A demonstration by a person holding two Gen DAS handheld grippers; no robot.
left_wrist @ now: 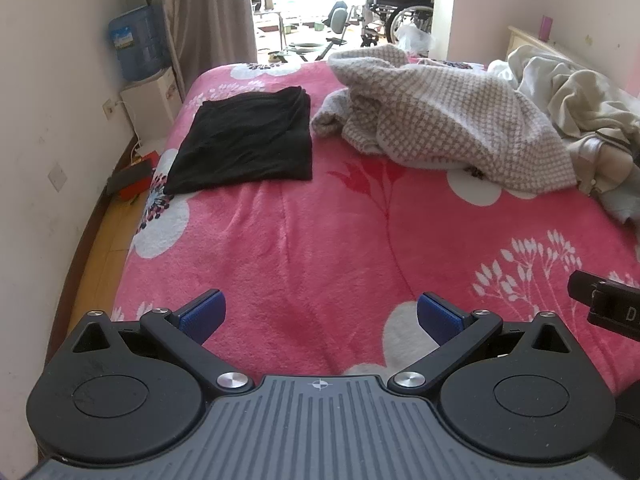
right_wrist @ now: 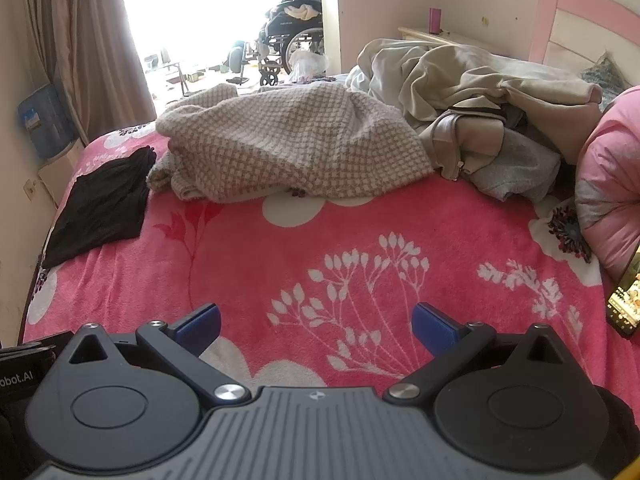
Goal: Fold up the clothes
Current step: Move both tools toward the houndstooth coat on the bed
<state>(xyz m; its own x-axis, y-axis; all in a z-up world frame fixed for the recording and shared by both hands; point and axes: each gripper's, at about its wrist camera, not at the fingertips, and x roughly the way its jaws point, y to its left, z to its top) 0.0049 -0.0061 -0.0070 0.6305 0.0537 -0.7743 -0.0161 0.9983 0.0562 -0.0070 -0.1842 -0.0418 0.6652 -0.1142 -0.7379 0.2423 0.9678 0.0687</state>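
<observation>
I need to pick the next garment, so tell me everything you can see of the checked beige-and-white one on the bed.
The checked garment is a thick, woolly-looking knit in a small beige-and-white check. It lies unfolded in a crumpled heap on the pink floral blanket, rumpled into folds at its left end. Its right side touches the pile of cream clothes; the folded black garment lies just to its left. Neither pair of tongs touches it.

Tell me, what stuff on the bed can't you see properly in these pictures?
- Dark thing under the checkered blanket: the blanket's edge covers it in both views, only a speck shows.
- Phone: cut off by the right wrist view's edge, screen too small to read.
- Clothes pile: pieces overlap, so I cannot count them.
- Black folded garment: too dark to tell its type.
- Both tongs, left and right, are open and empty.
</observation>
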